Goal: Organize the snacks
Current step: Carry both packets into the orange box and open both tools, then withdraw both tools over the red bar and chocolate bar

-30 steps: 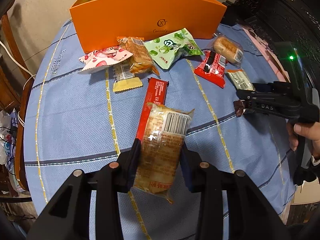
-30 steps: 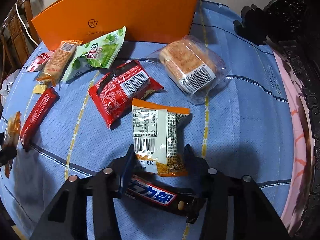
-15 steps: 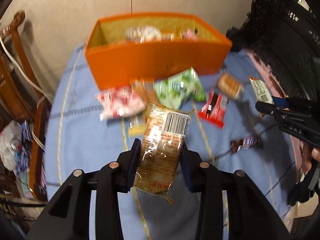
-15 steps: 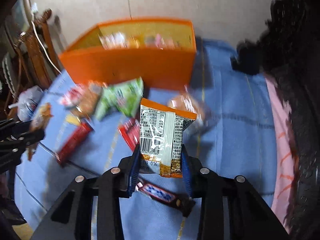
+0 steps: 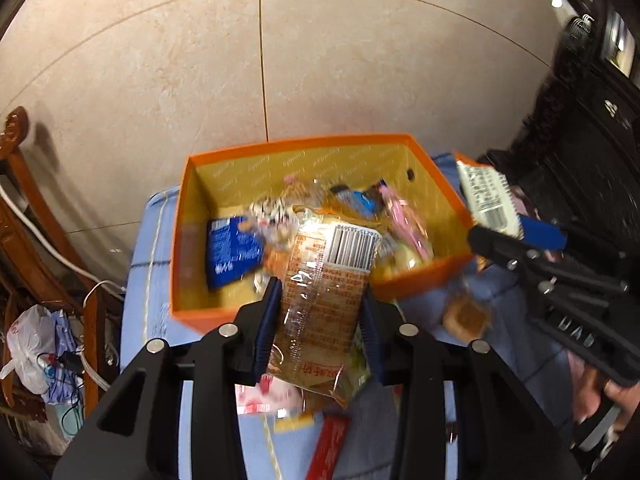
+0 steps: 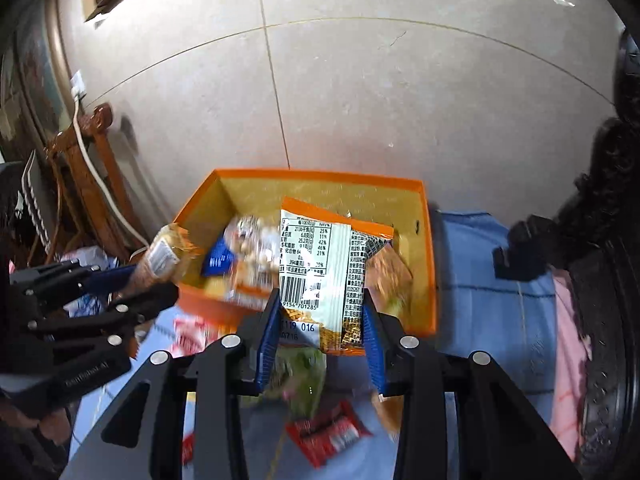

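Counted: 2 hand-held grippers, left [image 5: 320, 328] and right [image 6: 320, 336], each w/ 1 packet: biscuit pack [image 5: 324, 300], white snack bag [image 6: 320, 264]. 1 orange box [image 6: 428, 264]. Loose snacks on desk [image 6: 480, 320]: approx 5, blurred.

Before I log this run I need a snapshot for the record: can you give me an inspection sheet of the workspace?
Surface: blue tablecloth, striped, bare on the right.
Job's things: orange box open, several snacks inside; clear cracker pack and white-and-orange packet held above it.
Clutter: red packet, green packet, red bar lying loose in front of the box.
Grippers: left gripper shut on the cracker pack; right gripper shut on the packet.
Cables: white cord over the wooden chair.
Surroundings: tiled wall, dark carved furniture, plastic bag.
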Tool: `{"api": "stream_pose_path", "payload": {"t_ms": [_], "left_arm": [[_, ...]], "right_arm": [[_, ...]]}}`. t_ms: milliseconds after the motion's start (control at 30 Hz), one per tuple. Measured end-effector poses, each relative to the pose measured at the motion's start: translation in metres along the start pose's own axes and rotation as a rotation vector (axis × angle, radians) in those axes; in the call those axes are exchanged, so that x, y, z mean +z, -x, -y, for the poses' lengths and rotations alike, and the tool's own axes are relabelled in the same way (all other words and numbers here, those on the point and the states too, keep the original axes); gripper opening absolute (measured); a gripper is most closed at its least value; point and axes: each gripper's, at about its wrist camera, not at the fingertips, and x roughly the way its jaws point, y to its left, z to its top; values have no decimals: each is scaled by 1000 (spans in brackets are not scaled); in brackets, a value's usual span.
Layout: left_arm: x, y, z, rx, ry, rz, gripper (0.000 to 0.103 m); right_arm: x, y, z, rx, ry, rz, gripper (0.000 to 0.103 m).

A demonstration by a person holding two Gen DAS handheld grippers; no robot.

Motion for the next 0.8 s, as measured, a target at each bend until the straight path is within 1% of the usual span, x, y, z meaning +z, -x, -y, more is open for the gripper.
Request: {"api": "stream_pose_path", "payload": {"t_ms": [133, 233, 333, 367, 400, 433, 467, 500, 533, 567, 633, 800], "left_arm": [[26, -35, -12, 17, 18, -29, 37], [34, -56, -18, 14, 34, -53, 37], [35, -72, -21, 18, 40, -75, 38], [36, -75, -21, 24, 44, -76, 42], [36, -76, -22, 38, 50, -75, 67], [36, -76, -24, 66, 63, -59, 93], [36, -73, -27, 106, 81, -18, 95], [36, -70, -31, 106, 90, 5, 96], [38, -71, -33, 95, 95, 6, 96], [38, -71, -36, 75, 108, -3, 96], [37, -68, -38, 73, 111, -5, 96], [26, -54, -34, 71, 78, -9, 96]], "right_arm": [[18, -33, 2, -10, -29, -22, 38], [26, -57, 6, -23, -43, -42, 38], [27, -71, 8, -32, -44, -70, 38], [26, -76, 9, -34, -44, -81, 40], [25, -79, 9, -40, -44, -84, 41], [24, -80, 9, -43, -44, -81, 50], [23, -79, 10, -57, -46, -72, 54], [22, -77, 11, -56, -46, -61, 63], [21, -76, 12, -57, -46, -52, 65], [19, -74, 13, -57, -48, -50, 65], [16, -69, 16, -51, -56, -48, 65], [3, -45, 21, -48, -63, -28, 65]]}}
